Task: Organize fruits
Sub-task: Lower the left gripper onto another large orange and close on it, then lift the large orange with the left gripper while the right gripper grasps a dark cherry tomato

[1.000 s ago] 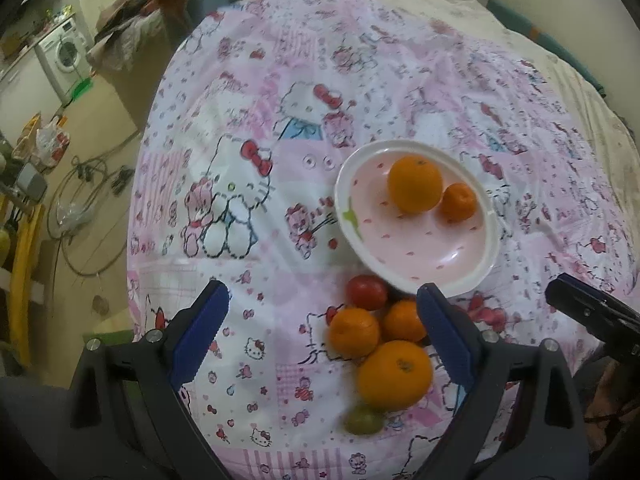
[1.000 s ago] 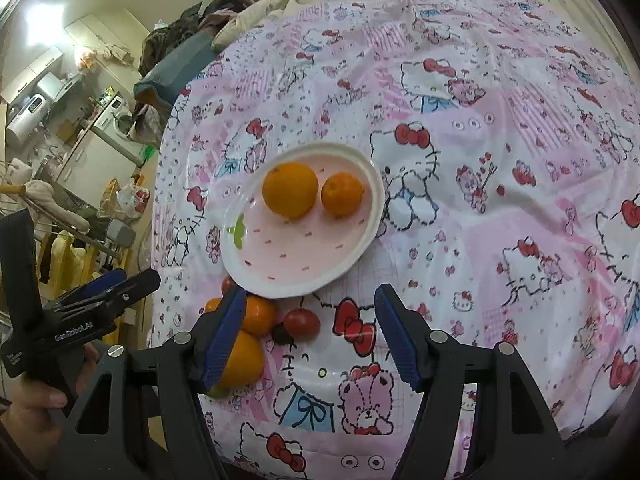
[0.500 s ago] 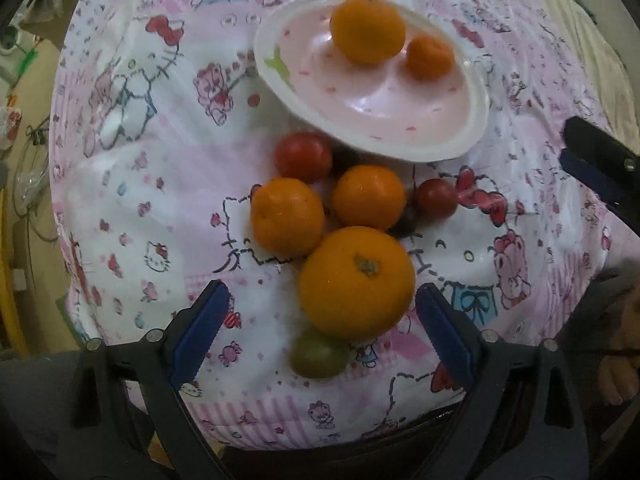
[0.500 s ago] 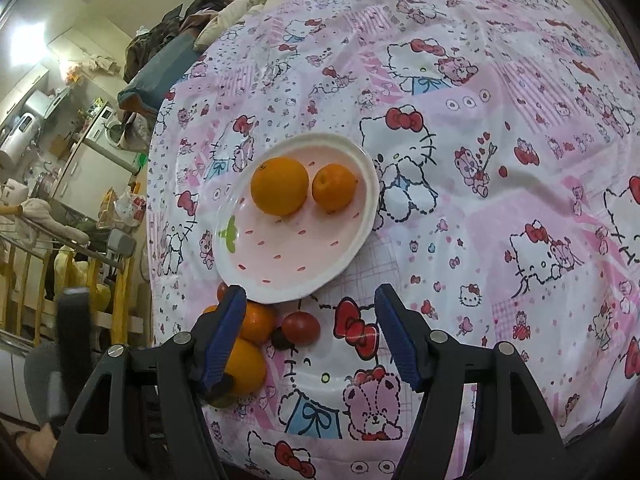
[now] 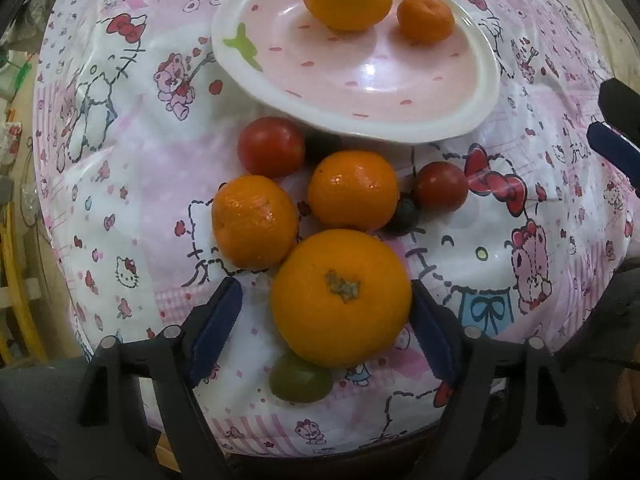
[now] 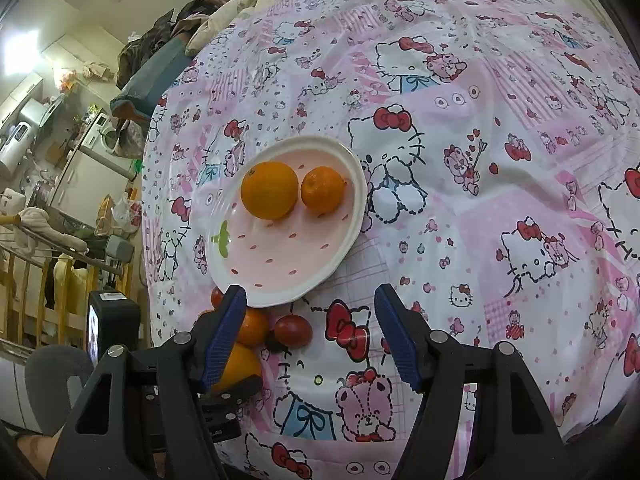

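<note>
Orange (image 5: 341, 297) now framed between wide-open left gripper (image 5: 326, 322) after a quick dive in, unpinched; right gripper (image 6: 310, 332) open, empty, hovering short of plate (image 6: 352, 236).

A bed (image 6: 500, 128) with a pink cartoon-cat sheet carries a white plate (image 5: 476, 108) near its front edge. Oranges (image 5: 342, 298), tomatoes (image 5: 271, 147) and a green grape (image 5: 300, 378) lie directly on the sheet, closer to that edge.
</note>
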A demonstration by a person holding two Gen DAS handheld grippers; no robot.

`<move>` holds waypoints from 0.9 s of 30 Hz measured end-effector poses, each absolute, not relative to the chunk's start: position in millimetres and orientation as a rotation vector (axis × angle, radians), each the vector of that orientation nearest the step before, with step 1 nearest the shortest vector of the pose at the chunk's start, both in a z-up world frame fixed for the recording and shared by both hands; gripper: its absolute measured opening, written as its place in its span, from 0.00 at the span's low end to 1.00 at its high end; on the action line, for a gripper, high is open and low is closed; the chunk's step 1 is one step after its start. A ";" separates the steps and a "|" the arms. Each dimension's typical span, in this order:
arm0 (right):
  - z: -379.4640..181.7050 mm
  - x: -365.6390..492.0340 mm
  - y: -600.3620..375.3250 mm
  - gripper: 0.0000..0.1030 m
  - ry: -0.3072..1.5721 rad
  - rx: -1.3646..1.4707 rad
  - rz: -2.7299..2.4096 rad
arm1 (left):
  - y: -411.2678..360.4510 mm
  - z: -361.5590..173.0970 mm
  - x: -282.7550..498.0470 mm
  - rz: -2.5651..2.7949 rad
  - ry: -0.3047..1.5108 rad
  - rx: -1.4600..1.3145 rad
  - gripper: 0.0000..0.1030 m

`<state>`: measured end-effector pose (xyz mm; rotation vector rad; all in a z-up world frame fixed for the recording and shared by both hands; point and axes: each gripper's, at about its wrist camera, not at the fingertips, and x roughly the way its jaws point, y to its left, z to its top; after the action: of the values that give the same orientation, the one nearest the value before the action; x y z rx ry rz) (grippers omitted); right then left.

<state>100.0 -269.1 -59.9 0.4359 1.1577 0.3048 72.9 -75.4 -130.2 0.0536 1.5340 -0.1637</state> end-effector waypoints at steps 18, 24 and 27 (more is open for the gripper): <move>-57.7 97.7 -270.6 0.67 1.142 0.414 0.286 | -66.5 -66.1 59.2 -0.281 1.376 -0.034 0.55; -62.0 97.5 -270.0 0.67 1.156 0.404 0.269 | -40.7 -29.5 72.9 -0.245 1.265 -0.089 0.55; -63.4 96.7 -268.4 0.67 1.162 0.396 0.268 | -25.6 -18.1 80.3 -0.232 1.256 -0.110 0.55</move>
<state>96.7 -268.4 -63.4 0.3957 1.1619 0.2679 80.3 -25.6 -18.1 -0.1100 1.2563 -0.2321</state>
